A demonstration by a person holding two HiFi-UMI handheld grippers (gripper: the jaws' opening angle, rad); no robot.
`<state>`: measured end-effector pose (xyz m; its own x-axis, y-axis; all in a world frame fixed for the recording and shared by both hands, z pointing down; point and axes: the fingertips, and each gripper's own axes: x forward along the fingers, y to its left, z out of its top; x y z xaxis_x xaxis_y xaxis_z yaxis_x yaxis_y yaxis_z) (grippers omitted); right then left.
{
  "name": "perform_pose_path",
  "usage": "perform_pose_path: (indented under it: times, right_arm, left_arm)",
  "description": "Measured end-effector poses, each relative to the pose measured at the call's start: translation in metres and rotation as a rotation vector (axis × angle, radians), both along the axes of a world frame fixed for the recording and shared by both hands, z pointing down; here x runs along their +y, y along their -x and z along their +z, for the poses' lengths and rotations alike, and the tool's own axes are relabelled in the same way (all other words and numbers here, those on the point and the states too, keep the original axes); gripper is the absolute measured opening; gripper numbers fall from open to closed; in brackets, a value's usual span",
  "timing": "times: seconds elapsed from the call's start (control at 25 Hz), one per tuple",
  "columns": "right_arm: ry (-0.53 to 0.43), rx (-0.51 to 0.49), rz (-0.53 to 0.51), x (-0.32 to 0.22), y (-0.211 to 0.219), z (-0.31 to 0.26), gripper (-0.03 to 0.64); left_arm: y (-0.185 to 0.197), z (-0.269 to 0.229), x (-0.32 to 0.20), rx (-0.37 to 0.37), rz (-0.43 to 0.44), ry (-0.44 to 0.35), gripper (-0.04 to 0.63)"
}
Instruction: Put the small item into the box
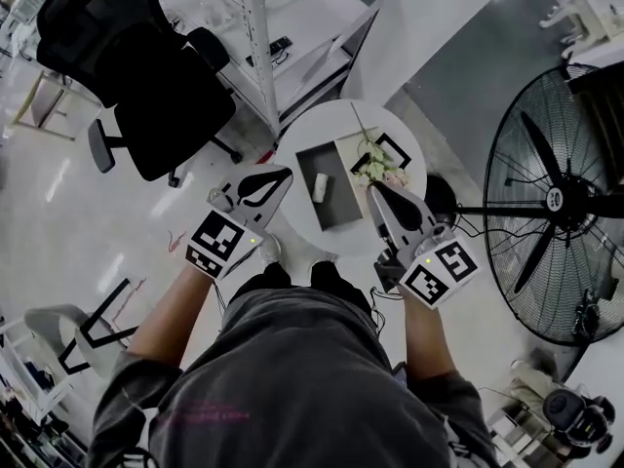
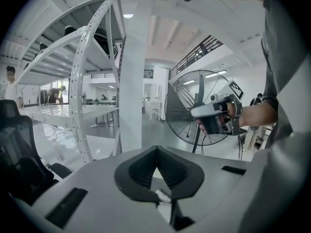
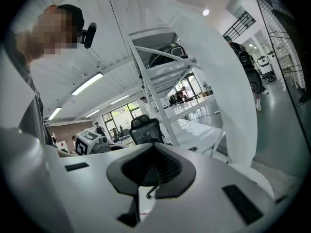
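Observation:
A small white item lies inside the dark grey box on the round white table. My left gripper hovers at the table's left edge, jaws shut with nothing between them; in its own view the fingertips meet and point level across the room. My right gripper is held at the box's right side, also shut and empty. Its tips meet in the right gripper view. Neither gripper view shows the box or the item.
White flowers and a black-framed marker card sit on the table right of the box. A black office chair stands to the left, a white shelf rack behind, and a large floor fan to the right.

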<state>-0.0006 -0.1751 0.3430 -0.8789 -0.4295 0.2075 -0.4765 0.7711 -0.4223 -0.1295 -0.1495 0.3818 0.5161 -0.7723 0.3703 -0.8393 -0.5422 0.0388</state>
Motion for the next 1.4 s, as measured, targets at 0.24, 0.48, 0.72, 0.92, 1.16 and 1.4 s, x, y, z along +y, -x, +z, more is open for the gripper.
perform_pose_path:
  times: [0.24,0.48,0.72,0.92,1.16,1.4]
  right_arm:
    - [-0.011,-0.008,-0.009,0.007,0.014,-0.005,0.021]
    - [-0.017,-0.010,-0.022,0.012,0.023,-0.007,0.021]
    - [-0.018,-0.004,-0.034,0.015,0.024,-0.007,0.021]
    - [-0.013,0.003,-0.047,0.017,0.026,-0.006,0.021]
    - [-0.009,0.002,-0.059,0.017,0.019,0.000,0.021]
    - [-0.007,0.001,-0.062,0.015,0.015,-0.002,0.021]
  left_arm:
    - [0.009,-0.010,0.003,0.018,0.003,-0.012,0.015]
    - [0.008,-0.018,0.008,0.016,0.024,-0.036,0.015]
    - [0.003,-0.023,0.013,0.023,0.029,-0.049,0.015]
    - [0.001,-0.023,0.016,0.029,0.024,-0.045,0.015]
    - [-0.005,-0.020,0.017,0.025,0.009,-0.045,0.015]
    - [-0.008,-0.023,0.015,0.026,0.000,-0.045,0.015]
